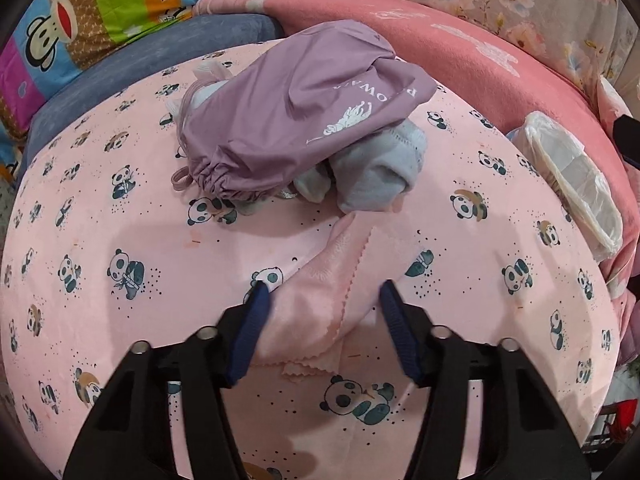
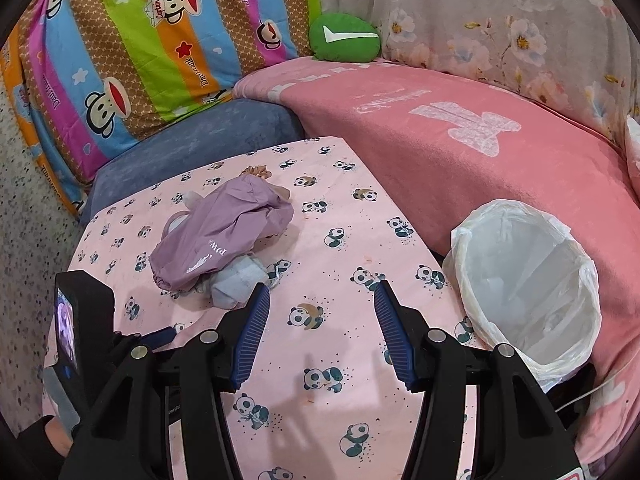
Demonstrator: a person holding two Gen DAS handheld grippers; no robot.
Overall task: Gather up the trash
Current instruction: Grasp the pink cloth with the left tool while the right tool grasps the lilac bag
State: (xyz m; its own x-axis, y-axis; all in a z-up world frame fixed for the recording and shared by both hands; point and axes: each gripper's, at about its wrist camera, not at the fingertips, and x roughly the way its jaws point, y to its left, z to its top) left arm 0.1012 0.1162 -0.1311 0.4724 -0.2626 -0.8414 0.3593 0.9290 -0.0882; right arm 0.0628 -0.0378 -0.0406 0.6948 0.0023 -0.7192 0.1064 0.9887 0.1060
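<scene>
On the panda-print tabletop (image 1: 100, 216), the left gripper (image 1: 322, 286) sits wide open around a pink cloth scrap (image 1: 320, 304), probably trash; it should close low, then head for the bin (image 2: 528, 276). The right gripper (image 2: 320, 286) is open too, empty.

**Lettering on the bedding and the bag**

The striped, monkey-print cotton pillow (image 2: 132, 56) carries "Captain" on a monkey's hat and a repeated script word on its brown bands. The lilac drawstring nylon bag (image 1: 304, 120) bears white upside-down capitals, partly folded away. The salmon-pink fleece blanket (image 2: 460, 152) shows pale script, unreadable.
</scene>
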